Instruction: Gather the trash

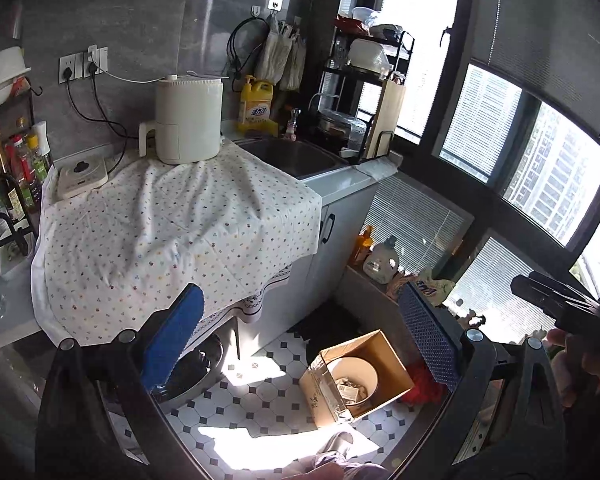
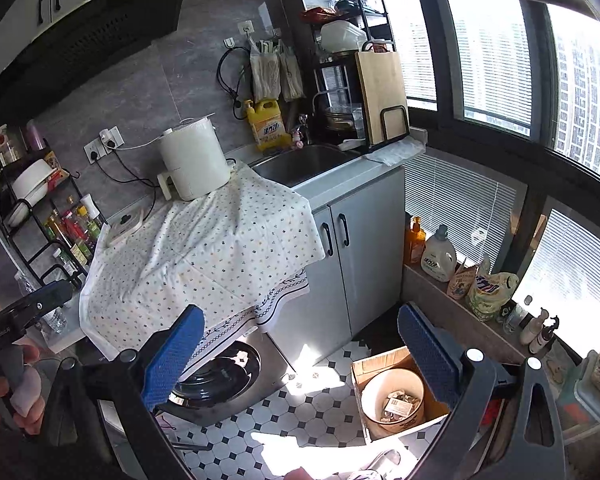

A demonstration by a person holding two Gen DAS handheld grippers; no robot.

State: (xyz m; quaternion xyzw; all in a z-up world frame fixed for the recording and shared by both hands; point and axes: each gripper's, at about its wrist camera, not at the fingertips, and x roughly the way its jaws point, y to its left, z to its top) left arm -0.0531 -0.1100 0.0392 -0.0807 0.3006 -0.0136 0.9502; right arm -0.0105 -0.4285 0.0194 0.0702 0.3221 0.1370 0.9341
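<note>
Left wrist view: left claw point(image 1: 300, 340) open, empty, blue pads wide apart above the tiled floor point(image 1: 260, 396).
Right claw point(image 2: 300, 344): open, empty.
Trash: in a round bin point(image 2: 392, 402) inside a cardboard box point(image 2: 380, 360), on the floor near right.
Edges: spotted cloth point(image 1: 172, 224) overhangs the table's near edge; cabinet point(image 2: 360, 256) beside the box.
Open room: bare tiles left of the box.
Writing: yellow bottle point(image 2: 269, 126) label, unreadable.

Premises: small home kitchen. Evidence: steel sink point(image 2: 300, 164) set in counter point(image 2: 352, 184), range hood point(image 2: 88, 36), condiment rack point(image 2: 66, 232), tiled floor point(image 2: 300, 412).
</note>
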